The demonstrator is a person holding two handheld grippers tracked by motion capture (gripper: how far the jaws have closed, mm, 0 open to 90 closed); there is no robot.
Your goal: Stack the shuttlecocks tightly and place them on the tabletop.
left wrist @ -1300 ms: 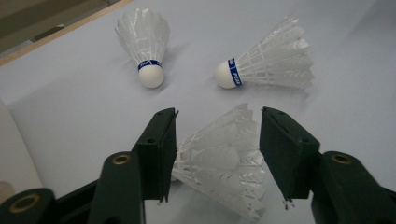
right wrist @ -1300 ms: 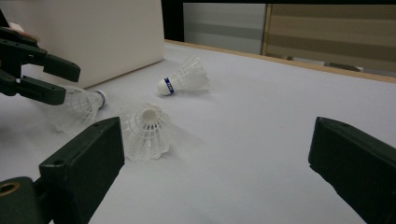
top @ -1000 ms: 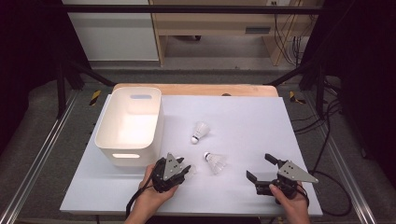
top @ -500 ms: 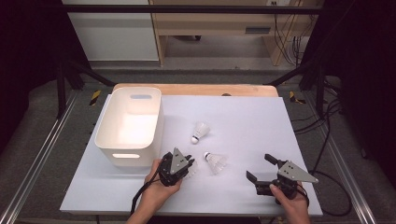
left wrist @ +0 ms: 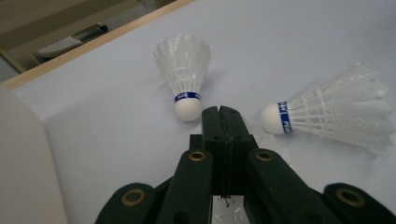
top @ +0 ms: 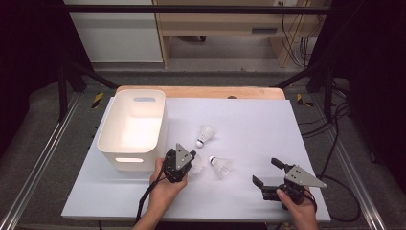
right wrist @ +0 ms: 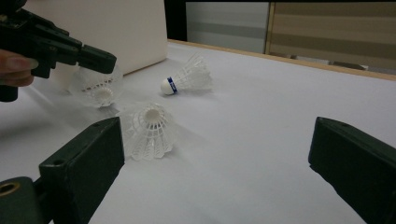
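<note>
Now the left gripper (top: pixel 190 160), jaws just closed, pinches a shuttlecock (right wrist: pixel 95 88) by its feathers beside the bin (top: pixel 111 139). Three shuttlecocks counted; one bin. Right gripper (top: pixel 266 173) gapes empty.

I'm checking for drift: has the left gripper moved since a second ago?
Yes. The left gripper has shifted right and slightly away from the person, along the front of the white bin, its jaws just closing on a shuttlecock.

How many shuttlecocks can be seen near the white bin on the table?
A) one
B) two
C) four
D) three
D: the right gripper view shows three: one shuttlecock lying near the white bin, one shuttlecock lying closer to the camera, and one shuttlecock held by its feathers in the left hand-held gripper.
</note>
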